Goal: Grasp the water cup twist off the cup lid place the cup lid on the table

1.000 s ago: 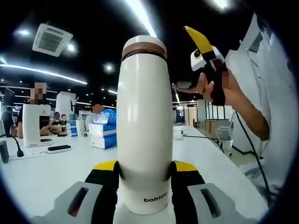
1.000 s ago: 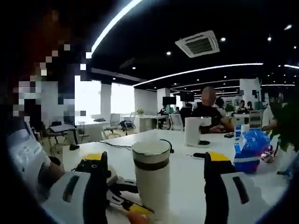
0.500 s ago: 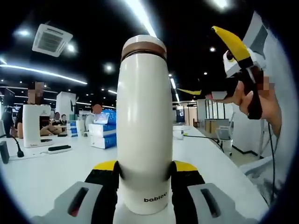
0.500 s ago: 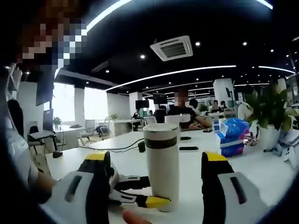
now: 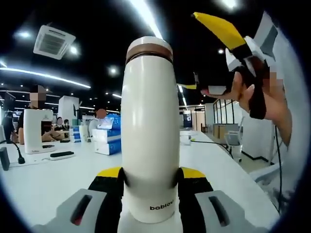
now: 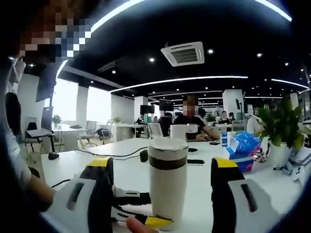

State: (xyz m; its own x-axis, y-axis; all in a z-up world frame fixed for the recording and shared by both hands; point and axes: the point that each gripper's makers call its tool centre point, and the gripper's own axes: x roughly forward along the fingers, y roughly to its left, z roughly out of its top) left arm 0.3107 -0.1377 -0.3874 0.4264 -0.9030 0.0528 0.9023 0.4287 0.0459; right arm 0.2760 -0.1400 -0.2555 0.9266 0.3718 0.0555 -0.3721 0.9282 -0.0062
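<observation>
A tall white water cup [image 5: 149, 136] with a brown band under its white lid [image 5: 149, 46] stands upright on the white table [image 5: 48, 174]. My left gripper [image 5: 151, 174] is shut on the cup's lower body. To the upper right of the lid, a hand holds my right gripper [image 5: 201, 56] in the air, its yellow-tipped jaws apart. In the right gripper view the cup [image 6: 167, 189] and its lid [image 6: 167, 145] stand centred between the wide-open right gripper [image 6: 163, 162], apart from both jaws. The left gripper [image 6: 143, 209] clamps the cup's base from the left.
A white appliance [image 5: 36, 128], a phone [image 5: 60, 155], a cable [image 5: 17, 150] and blue-white boxes [image 5: 109, 136] sit on the far table. A blue tissue pack [image 6: 243, 145] and a potted plant [image 6: 279, 126] stand right of the cup. People [image 6: 189, 119] sit behind.
The right gripper swung away to the right, then rose and came back a little toward the lid; its jaws stay apart. The cup and the left gripper have not moved.
</observation>
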